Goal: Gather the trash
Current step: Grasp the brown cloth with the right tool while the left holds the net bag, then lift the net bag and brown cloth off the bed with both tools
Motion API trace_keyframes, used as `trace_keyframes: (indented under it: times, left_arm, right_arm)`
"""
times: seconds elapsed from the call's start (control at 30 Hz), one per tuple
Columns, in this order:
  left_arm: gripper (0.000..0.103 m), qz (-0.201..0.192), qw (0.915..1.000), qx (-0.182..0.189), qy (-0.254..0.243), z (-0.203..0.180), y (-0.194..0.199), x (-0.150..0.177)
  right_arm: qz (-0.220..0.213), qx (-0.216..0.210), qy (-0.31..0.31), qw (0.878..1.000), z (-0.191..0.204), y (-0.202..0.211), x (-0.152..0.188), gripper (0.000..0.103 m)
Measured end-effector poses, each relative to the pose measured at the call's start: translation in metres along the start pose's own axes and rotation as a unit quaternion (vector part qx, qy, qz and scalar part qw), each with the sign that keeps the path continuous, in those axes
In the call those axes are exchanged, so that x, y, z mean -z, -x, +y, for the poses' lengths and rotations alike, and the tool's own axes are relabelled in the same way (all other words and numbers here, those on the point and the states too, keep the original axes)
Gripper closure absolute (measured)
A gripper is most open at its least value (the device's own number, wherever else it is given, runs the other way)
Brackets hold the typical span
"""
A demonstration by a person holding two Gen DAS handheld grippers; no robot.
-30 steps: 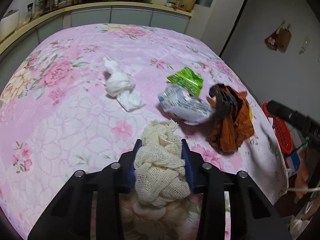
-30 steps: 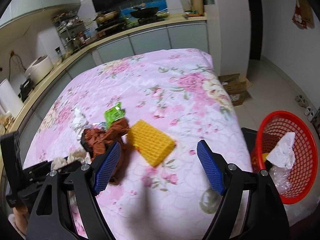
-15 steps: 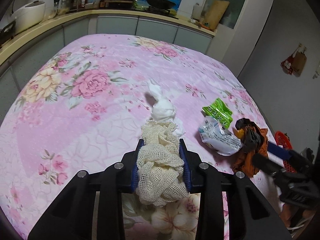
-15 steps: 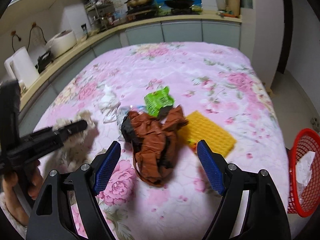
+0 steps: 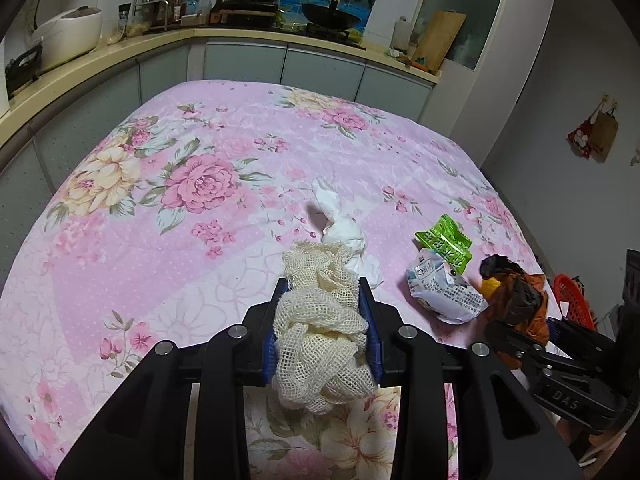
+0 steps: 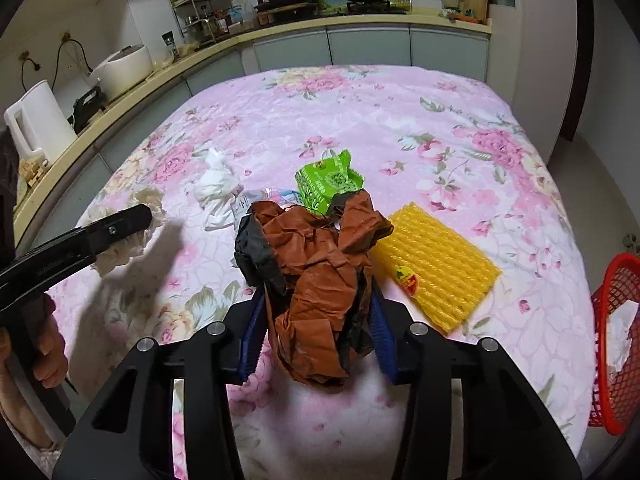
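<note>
Your left tool (image 5: 324,320) angles down over the flowered bench (image 5: 168,216), its blue pads pressed on a cream mesh net (image 5: 320,332) that bulges above and below them. Your right tool (image 6: 316,320) tilts down likewise, and its jaws are closing around a crumpled brown-and-black wrapper (image 6: 320,272), which stands between the pads and already touches both. Your hand (image 6: 44,344) grips the left tool's handle at the edge of the right view.

On the bench lie one twisted white tissue (image 5: 340,228), one green packet (image 6: 326,182), one white printed pouch (image 5: 440,288) and one flat yellow foam sleeve (image 6: 436,268) with a small sticker, just beside the wrapper. One red basket (image 6: 616,340) sits off the bench's right edge, low down, with white paper inside.
</note>
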State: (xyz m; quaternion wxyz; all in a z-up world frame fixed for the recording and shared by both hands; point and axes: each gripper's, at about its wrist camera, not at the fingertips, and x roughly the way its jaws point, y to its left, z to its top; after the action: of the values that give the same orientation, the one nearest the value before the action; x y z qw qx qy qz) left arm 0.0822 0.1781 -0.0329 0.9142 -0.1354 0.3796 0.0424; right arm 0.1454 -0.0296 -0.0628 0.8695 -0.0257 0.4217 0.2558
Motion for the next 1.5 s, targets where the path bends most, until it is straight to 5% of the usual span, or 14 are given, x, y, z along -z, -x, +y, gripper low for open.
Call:
trace_keyframes:
  times: [0.73,1.5]
  left_arm:
    - [0.071,-0.106,0.9934,0.004,-0.044,-0.052,0.038,-0.055]
    - [0.071,-0.116,0.9904,0.018,-0.073,-0.096,0.024,-0.084]
  right_arm:
    - [-0.153,0.037,-0.025,0.987,-0.032,0.09,-0.058,0.059]
    - [-0.188,0.076,-0.055,0.978,-0.066,0.112,-0.07,0.059]
